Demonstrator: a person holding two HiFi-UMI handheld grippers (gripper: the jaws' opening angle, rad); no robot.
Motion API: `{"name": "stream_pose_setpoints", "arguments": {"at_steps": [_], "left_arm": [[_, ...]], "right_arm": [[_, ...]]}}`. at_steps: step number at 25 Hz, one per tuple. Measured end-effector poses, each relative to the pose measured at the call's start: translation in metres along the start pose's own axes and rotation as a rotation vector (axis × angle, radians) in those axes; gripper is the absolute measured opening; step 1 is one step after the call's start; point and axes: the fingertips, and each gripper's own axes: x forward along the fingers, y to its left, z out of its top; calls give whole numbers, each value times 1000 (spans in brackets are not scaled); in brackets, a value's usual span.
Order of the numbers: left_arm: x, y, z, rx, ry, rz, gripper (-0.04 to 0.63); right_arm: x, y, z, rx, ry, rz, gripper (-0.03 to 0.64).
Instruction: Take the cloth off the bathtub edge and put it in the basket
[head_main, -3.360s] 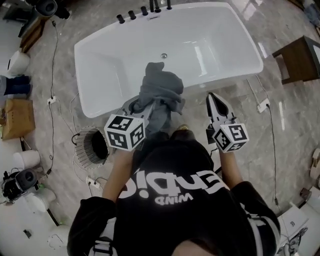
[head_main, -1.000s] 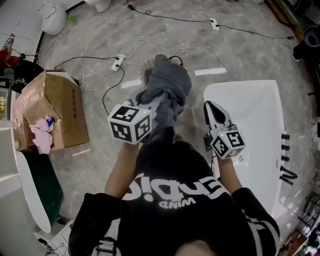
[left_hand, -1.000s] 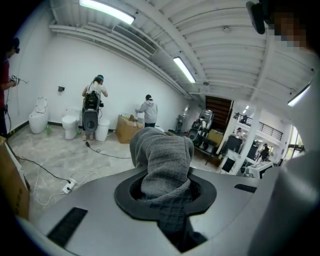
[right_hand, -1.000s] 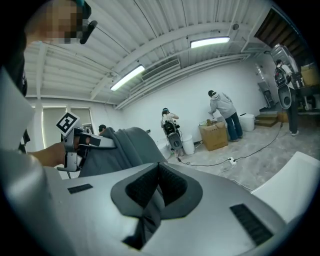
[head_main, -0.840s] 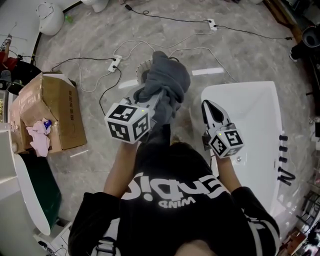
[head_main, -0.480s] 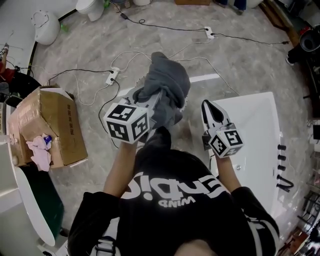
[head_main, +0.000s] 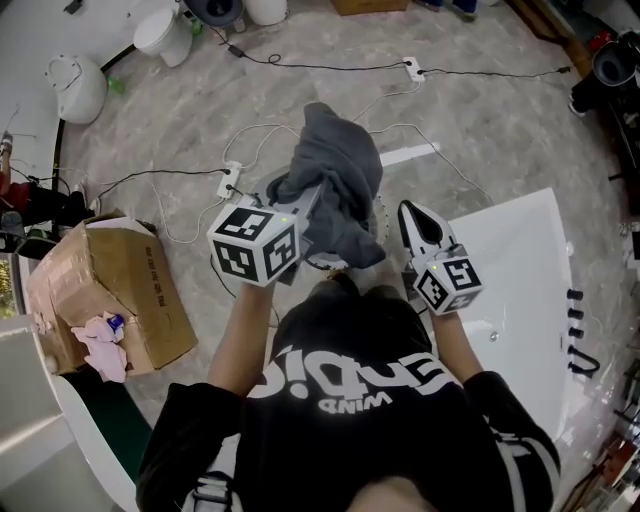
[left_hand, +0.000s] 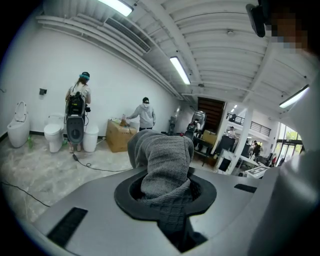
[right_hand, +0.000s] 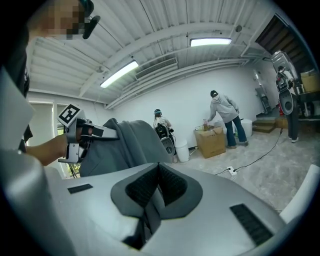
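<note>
While the grey cloth hangs in a thick, soft bunch from the left gripper, it is up in the air over the marbled floor, clear of the bathtub. Its weave is a fine waffle knit, and the left gripper view shows a fold of it pinched tight between the narrowly parted jaws. A pale wire rim that seems to be the basket peeks out just beside the cloth's right edge. The right gripper holds nothing, its ribbed black pads closed against each other. Each gripper carries a cube of black-and-white square markers. The person's black shirt bears large white lettering, upside down in the head view and not surely readable. The tub is glossy white, with black taps along one side. A brown cardboard box holding something pink stands well to the left, and thin cables trail over the floor.
</note>
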Motion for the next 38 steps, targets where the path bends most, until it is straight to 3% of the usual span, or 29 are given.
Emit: {"name": "stream_pose_setpoints", "arguments": {"at_steps": [14, 21, 27, 38], "left_arm": [[42, 29, -11, -48, 57, 17, 78], [68, 44, -49, -73, 126, 24, 78], [94, 61, -122, -161, 228, 18, 80], [176, 118, -300, -252, 336, 20, 80]], "right_arm": [[51, -37, 4, 23, 56, 14, 12], [69, -59, -26, 52, 128, 9, 12], [79, -70, -70, 65, 202, 21, 12], [128, -95, -206, 110, 310, 47, 12]]}}
